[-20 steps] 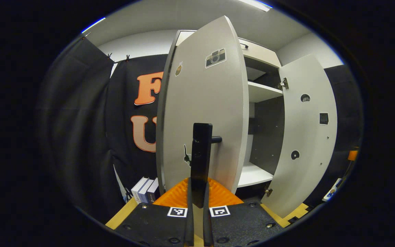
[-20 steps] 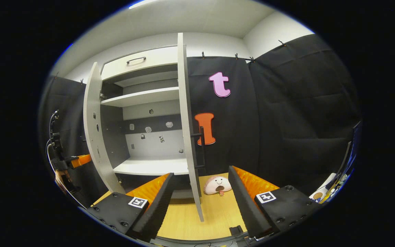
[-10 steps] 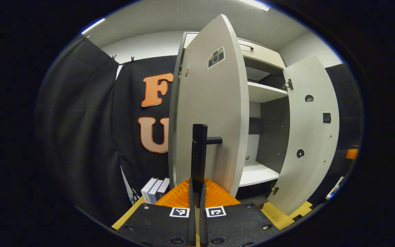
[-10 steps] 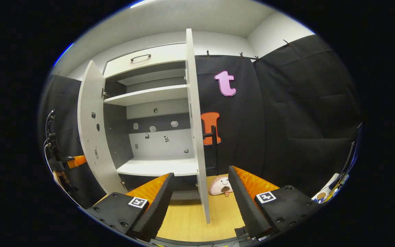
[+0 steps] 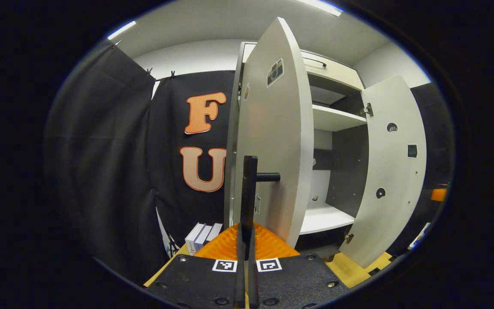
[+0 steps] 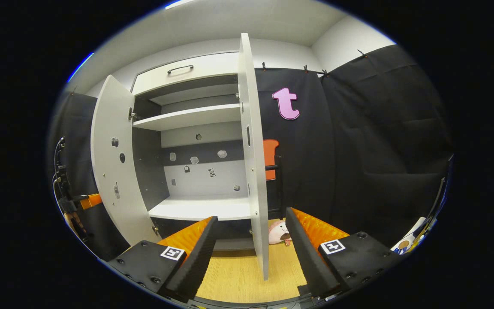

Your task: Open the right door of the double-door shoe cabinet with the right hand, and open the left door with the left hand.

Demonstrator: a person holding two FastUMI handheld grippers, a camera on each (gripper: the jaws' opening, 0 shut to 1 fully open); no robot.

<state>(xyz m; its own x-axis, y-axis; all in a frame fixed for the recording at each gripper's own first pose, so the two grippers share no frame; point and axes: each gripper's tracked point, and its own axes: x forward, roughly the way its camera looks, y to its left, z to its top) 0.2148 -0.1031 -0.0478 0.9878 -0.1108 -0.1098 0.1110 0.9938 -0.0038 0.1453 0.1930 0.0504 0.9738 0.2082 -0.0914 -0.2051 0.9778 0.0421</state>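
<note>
Black cloth hangs round the booth on every side I can see, under a white ceiling, and the shoe cabinet (image 6: 195, 141) stands on a pale wooden floor (image 6: 238, 274) against the back wall.

In the left gripper view my left gripper (image 5: 247, 240) is clenched on the dark vertical handle (image 5: 249, 193) of the left door (image 5: 272, 141); both fingers press the bar, with no gap showing between them. That door stands swung well out from the cabinet, its outer face towards me, a camera sticker (image 5: 275, 72) near its top edge. Beyond it the right door (image 5: 393, 171) also stands open, its inner face showing. Some white boxes (image 5: 204, 234) stand on the floor beside the cabinet's left side.

In the right gripper view my right gripper (image 6: 249, 240) is released, its fingers wide apart and holding nothing. The right door (image 6: 253, 154) stands almost edge-on between them, not touching either finger as far as I can tell, its handle (image 6: 279, 184) on the far side. The cabinet's white shelves (image 6: 187, 122) are in plain sight. A small plush toy (image 6: 278, 231) lies on the floor behind the door's lower edge. The left door (image 6: 112, 163) stands open at the cabinet's left side.
</note>
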